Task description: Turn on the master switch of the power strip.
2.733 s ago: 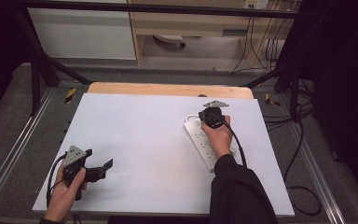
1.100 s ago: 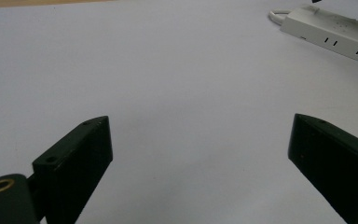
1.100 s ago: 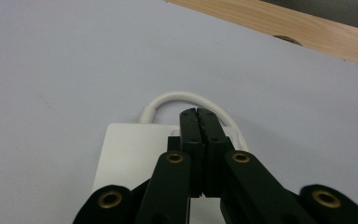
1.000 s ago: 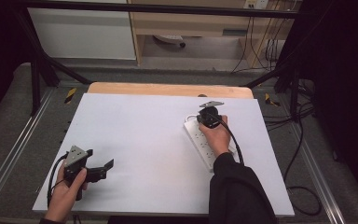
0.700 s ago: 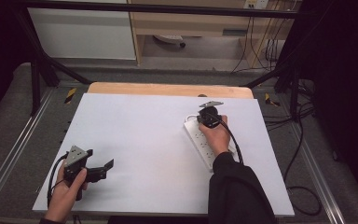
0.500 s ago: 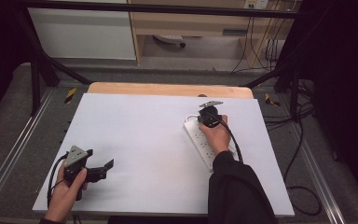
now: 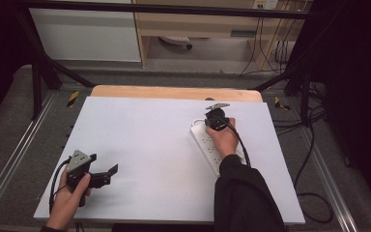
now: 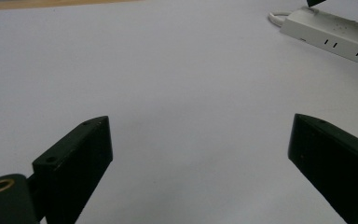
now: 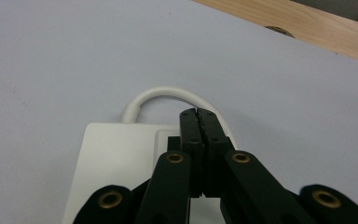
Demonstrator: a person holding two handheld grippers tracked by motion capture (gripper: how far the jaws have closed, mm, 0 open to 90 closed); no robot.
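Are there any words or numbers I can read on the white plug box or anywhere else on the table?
None: no word, number or brand can be read in any view.
The power strip shows only plain socket slots and a white cable; its far end by the right gripper bears no print.
The left gripper has bare black fingers.
The yellow-and-black markers on the floor are stripes, not writing.

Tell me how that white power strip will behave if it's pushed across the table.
The power strip is long, flat and lies on a smooth white table, so it will probably slide, not tip. Pushed at one end, it will likely pivot. Its curved cord looks stiff and may tug back.
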